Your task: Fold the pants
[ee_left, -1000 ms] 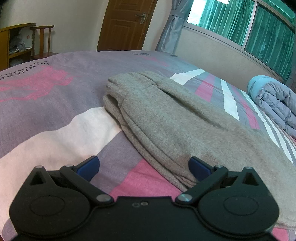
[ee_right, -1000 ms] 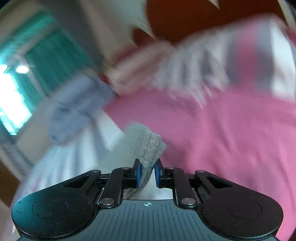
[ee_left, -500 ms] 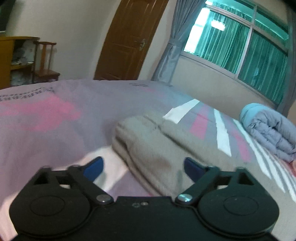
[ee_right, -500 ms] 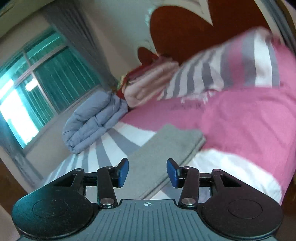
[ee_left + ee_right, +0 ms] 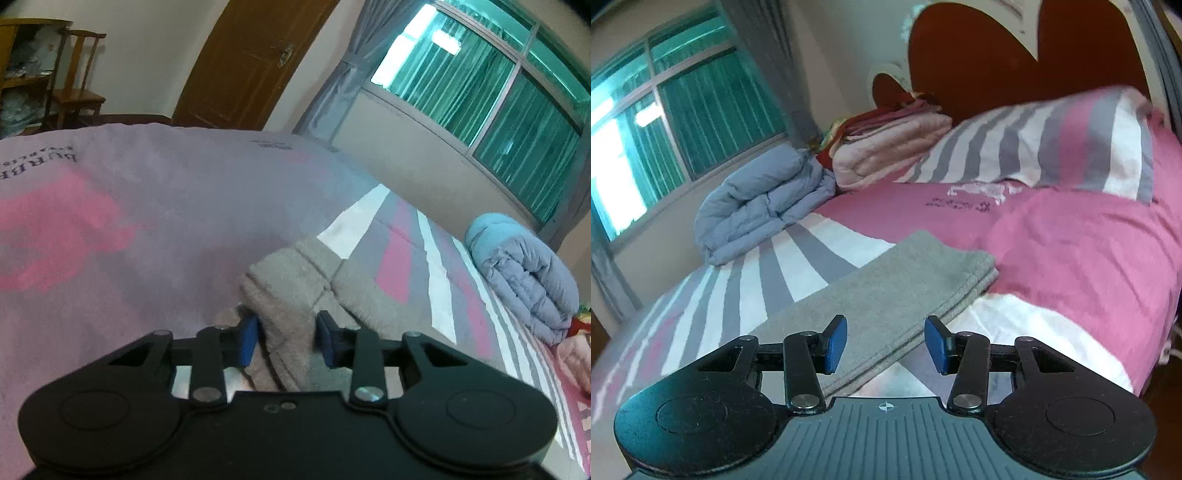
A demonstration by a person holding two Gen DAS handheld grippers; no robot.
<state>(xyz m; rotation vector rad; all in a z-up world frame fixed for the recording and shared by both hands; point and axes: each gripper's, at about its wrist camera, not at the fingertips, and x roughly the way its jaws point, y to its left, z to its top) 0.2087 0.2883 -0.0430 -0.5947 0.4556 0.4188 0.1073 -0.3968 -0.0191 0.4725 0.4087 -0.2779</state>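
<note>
The grey pants lie folded lengthwise on the bed. In the left wrist view their waistband end (image 5: pixel 295 280) sits right in front of my left gripper (image 5: pixel 286 339), whose blue pads (image 5: pixel 248 338) stand on either side of a thick fold of the fabric, part closed, the pads close to the cloth. In the right wrist view the leg end of the pants (image 5: pixel 897 295) lies under and ahead of my right gripper (image 5: pixel 886 345), which is open and empty just above the cloth.
The bed has a pink, grey and white striped sheet (image 5: pixel 1071 251). A rolled blue-grey duvet (image 5: pixel 524 277) (image 5: pixel 757 206) lies by the window side. Folded pink blankets (image 5: pixel 886 140) and a striped pillow (image 5: pixel 1052 147) sit at the headboard. A door and chair stand beyond the bed's foot.
My right gripper let go of the pants' leg end, opened and drew back above it. My left gripper dropped low to the waistband end and narrowed from wide open around a fold.
</note>
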